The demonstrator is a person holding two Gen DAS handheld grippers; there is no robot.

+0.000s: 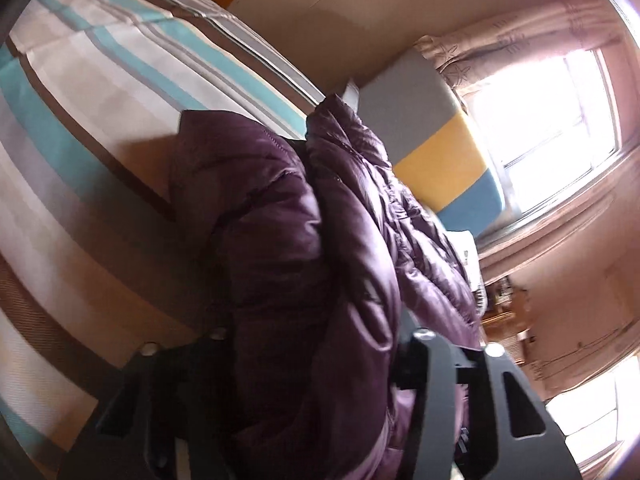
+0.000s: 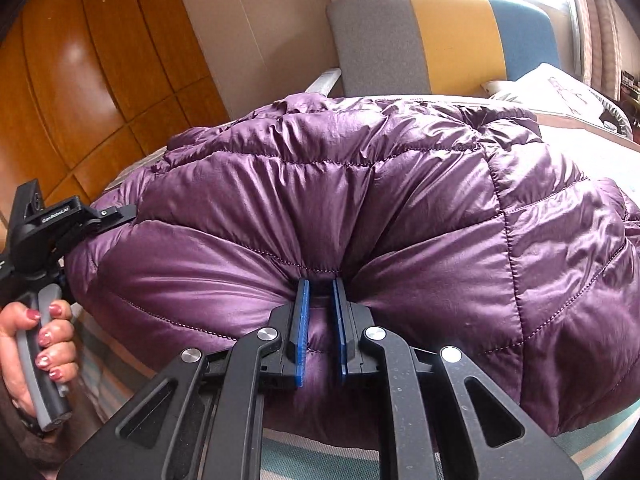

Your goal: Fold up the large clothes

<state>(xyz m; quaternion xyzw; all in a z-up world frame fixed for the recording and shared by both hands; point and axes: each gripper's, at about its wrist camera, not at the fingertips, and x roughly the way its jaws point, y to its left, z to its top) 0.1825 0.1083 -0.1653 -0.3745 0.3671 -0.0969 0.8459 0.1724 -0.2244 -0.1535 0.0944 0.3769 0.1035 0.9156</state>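
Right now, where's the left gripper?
In the right wrist view the left gripper is at the far left, on the purple down jacket's left edge, above the hand gripping its handle.

Right gripper (image 2: 320, 292) angled downward, blue pads (image 2: 303, 308) pinched nearly together, left gripper (image 2: 120, 213) held by hand (image 2: 36, 354), fingertips hidden

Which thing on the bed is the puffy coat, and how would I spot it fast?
Find the bed with the striped bedspread and the grey, yellow and blue headboard. The puffy coat lies heaped on it, with the right gripper pinching its near edge. It is the only shiny purple thing, stitched into fat quilted squares, unlike the flat white pillow behind it.
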